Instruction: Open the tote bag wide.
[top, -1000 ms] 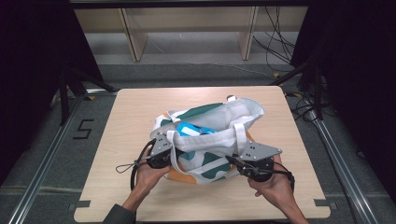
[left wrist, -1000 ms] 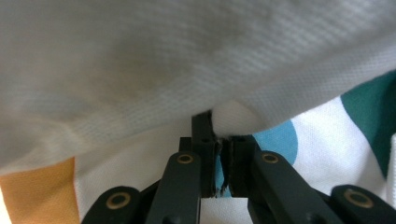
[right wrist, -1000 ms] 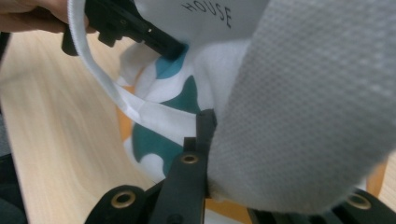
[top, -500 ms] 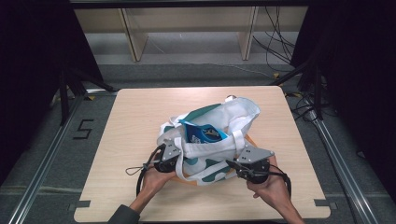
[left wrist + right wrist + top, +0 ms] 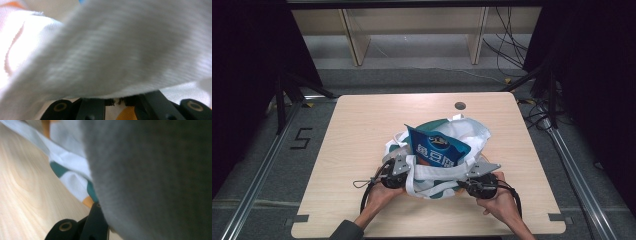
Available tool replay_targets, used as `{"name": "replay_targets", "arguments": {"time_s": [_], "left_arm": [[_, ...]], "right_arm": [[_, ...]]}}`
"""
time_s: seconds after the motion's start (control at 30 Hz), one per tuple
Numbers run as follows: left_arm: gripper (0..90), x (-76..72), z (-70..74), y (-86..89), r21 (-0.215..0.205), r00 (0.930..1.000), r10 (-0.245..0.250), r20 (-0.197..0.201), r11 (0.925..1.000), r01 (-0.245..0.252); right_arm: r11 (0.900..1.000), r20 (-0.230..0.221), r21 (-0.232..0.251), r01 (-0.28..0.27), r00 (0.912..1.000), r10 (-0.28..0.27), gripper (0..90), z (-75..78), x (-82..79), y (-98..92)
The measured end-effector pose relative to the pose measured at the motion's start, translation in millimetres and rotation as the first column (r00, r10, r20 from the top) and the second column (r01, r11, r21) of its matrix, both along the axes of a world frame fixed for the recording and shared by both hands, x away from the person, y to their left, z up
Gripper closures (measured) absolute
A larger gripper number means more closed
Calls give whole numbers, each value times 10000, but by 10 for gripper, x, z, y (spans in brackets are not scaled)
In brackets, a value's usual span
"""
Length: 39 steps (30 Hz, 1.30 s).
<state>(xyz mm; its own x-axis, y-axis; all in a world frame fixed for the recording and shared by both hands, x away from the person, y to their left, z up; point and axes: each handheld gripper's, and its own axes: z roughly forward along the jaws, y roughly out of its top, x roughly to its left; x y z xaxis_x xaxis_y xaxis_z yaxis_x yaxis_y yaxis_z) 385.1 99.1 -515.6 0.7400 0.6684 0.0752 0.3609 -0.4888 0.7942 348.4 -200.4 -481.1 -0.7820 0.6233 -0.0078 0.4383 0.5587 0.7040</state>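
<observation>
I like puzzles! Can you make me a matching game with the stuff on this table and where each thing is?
Things:
1. blue snack bag
2. white tote bag
3. left tongs
4. round hole

Places:
A. far part of the tabletop
B. sticking out of the tote
C. middle of the table
D. at the tote's left near edge

Pairs: 1-B, 2-C, 3-D, 4-A

One cloth bag (image 5: 439,165), one blue snack packet (image 5: 437,146) (inside it), two hand-held grippers.

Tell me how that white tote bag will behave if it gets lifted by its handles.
The bag will likely sag: its cloth lies crumpled on the table. The handle looks floppy, drooping between both grippers. The blue snack pouch sticks out of the mouth and may tip.
</observation>
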Motion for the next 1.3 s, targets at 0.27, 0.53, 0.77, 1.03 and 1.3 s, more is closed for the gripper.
{"name": "replay_targets", "arguments": {"time_s": [0.27, 0.53, 0.77, 1.03, 1.3], "left_arm": [[600, -218, 263, 263, -617, 9984, -205, -531, 9979, 172], [469, -476, 588, 642, -550, 9975, -255, -660, 9982, 219], [465, -354, 871, 846, -1644, 9884, 1516, -5, 9750, -1496], [697, -330, 1065, 464, -2463, 9951, 652, 743, 9682, -450], [859, -193, 956, 296, -2545, 9985, 437, 327, 9665, -340]], "right_arm": [[9999, -250, 102, -49, 9997, 52, 860, -44, 30, -42], [9989, -157, 436, 198, 9997, -191, 807, -53, -10, -35], [9979, -188, 648, 36, 9998, -24, 676, 32, -56, -103], [9922, -74, 1099, 593, 9982, -588, 561, 187, -147, -255], [9800, 508, 1755, 935, 9933, -1038, 555, 645, -352, -607]]}}
